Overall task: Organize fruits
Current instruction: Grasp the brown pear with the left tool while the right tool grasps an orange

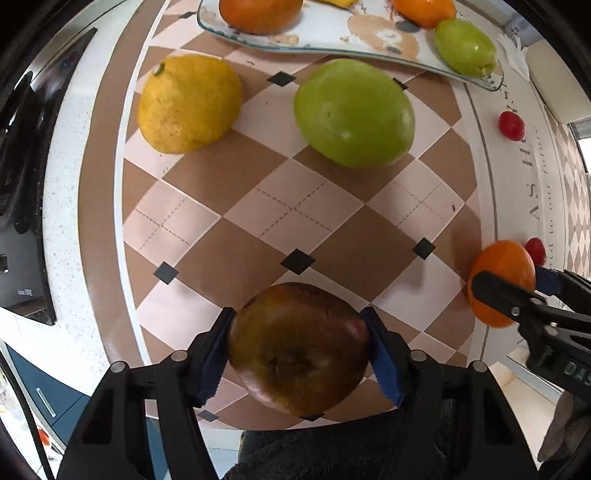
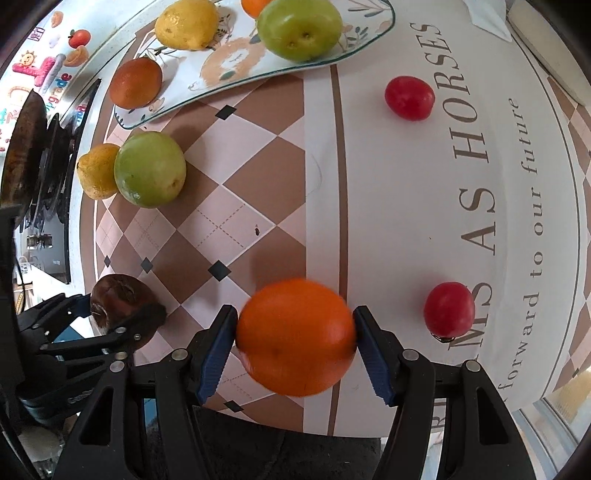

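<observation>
My left gripper is shut on a dark brown-red fruit near the table's front edge; it also shows in the right wrist view. My right gripper is shut on an orange, which also shows in the left wrist view. A lemon and a green apple lie on the checked mat. The glass plate at the back holds a lemon, a green fruit and an orange fruit.
Two small red fruits lie on the white lettered part of the mat. A stove stands at the left. The table's front edge is just below both grippers.
</observation>
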`<action>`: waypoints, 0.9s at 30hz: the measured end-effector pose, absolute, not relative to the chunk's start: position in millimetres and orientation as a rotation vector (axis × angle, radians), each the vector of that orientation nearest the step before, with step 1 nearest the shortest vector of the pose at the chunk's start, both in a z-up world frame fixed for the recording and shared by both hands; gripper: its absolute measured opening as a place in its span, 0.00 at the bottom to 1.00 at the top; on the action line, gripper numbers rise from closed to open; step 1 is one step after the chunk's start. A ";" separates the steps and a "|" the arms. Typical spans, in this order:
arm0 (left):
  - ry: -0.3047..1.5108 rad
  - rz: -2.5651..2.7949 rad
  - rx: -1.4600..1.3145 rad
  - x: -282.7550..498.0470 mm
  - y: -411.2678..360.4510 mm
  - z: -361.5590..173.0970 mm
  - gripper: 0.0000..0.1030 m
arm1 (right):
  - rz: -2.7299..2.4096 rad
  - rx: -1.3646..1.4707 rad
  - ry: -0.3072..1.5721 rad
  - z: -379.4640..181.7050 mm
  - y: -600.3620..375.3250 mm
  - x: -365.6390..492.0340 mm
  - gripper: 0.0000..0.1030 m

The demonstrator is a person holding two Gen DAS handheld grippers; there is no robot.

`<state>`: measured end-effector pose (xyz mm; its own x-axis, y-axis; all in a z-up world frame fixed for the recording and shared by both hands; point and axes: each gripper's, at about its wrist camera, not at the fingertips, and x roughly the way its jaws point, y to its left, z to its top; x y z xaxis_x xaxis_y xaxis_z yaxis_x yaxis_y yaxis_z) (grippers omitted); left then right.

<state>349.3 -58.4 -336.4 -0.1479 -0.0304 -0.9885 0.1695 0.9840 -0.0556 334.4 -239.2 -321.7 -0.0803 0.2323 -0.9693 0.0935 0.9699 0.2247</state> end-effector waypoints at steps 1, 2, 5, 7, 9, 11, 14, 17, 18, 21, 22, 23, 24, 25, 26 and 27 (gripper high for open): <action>1.710 -0.173 0.105 348.6 -58.4 -338.4 0.63 | 0.117 0.245 1.656 -321.9 -237.6 335.0 0.65; 1.707 -0.170 0.105 348.3 -58.4 -340.0 0.63 | 0.118 0.242 1.662 -322.2 -237.0 335.3 0.65; 1.696 -0.166 0.106 343.5 -62.1 -342.3 0.63 | 0.121 0.237 1.674 -323.5 -234.3 335.2 0.65; 1.694 -0.168 0.105 344.2 -61.1 -343.5 0.63 | 0.126 0.235 1.682 -325.2 -231.9 334.1 0.65; 1.693 -0.167 0.101 338.4 -62.7 -342.7 0.63 | 0.130 0.228 1.685 -327.4 -228.3 334.0 0.65; 1.693 -0.166 0.104 337.9 -63.0 -343.1 0.63 | 0.136 0.209 1.697 -329.3 -223.6 333.9 0.65; 1.689 -0.164 0.105 337.6 -65.1 -342.5 0.63 | 0.143 0.196 1.706 -331.2 -218.8 332.6 0.65; 1.682 -0.163 0.095 336.1 -64.4 -333.6 0.62 | 0.143 0.226 1.705 -330.6 -220.6 332.9 0.65; 1.676 -0.163 0.093 337.4 -64.2 -331.6 0.62 | 0.143 0.244 1.703 -329.8 -223.1 333.1 0.65; 1.666 -0.162 0.094 343.7 -66.8 -324.7 0.62 | 0.155 0.297 1.720 -328.4 -229.7 335.6 0.68; 1.664 -0.161 0.092 345.1 -66.9 -324.0 0.62 | 0.164 0.307 1.727 -328.6 -230.5 335.0 0.70; 1.666 -0.161 0.091 346.2 -66.9 -323.8 0.62 | 0.169 0.310 1.728 -328.0 -231.7 335.1 0.70; 1.666 -0.161 0.089 346.6 -66.8 -323.6 0.62 | 0.172 0.301 1.730 -328.6 -231.5 334.6 0.70; 1.667 -0.162 0.088 347.1 -67.0 -323.9 0.62 | 0.175 0.284 1.738 -328.8 -229.5 335.3 0.70; 1.669 -0.163 0.089 347.4 -67.4 -324.0 0.62 | 0.180 0.274 1.747 -330.4 -227.3 335.1 0.70; 1.669 -0.164 0.088 347.4 -67.6 -323.7 0.62 | 0.185 0.262 1.753 -332.1 -224.7 334.5 0.70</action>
